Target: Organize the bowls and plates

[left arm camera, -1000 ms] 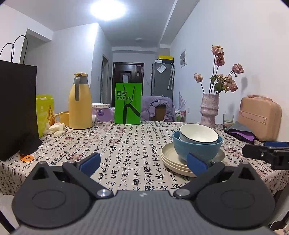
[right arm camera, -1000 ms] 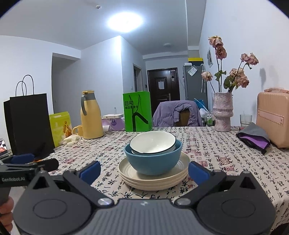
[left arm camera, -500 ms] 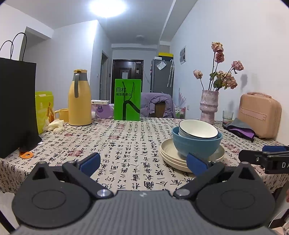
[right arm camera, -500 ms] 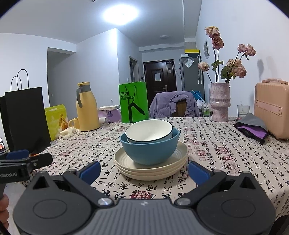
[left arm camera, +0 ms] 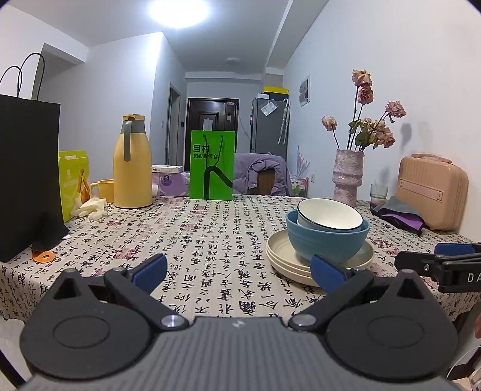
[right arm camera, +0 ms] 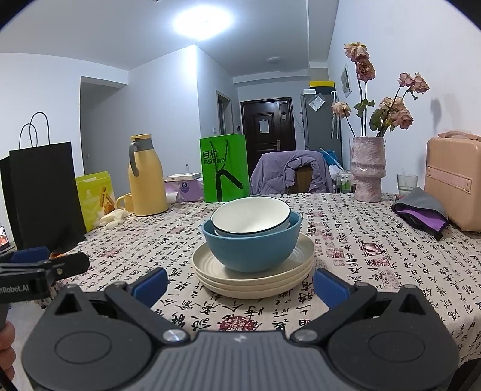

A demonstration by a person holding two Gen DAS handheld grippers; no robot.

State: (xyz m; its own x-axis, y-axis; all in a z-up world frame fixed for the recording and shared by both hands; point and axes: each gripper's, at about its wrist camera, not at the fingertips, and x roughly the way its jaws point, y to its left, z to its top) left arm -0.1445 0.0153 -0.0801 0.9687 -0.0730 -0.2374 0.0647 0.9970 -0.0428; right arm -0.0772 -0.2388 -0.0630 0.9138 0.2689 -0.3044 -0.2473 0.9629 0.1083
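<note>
Both grippers, left gripper (left arm camera: pixel 237 272) and right gripper (right arm camera: pixel 240 284), backed off a bit, jaws wide open and empty; white bowl (right arm camera: pixel 251 216), blue bowl (right arm camera: pixel 252 249), plates (right arm camera: pixel 255 281) sit stacked, looks done.

Lighting: bright ceiling lamp (left arm camera: pixel 179 12), blown-out glare; soft flower shadow on wall; fisheye-curved, dark corners; sharp focus

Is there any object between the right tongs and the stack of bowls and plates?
Nothing visible: only bare tablecloth lies between the open right tongs and the stack of plates bearing the blue bowl.
</note>
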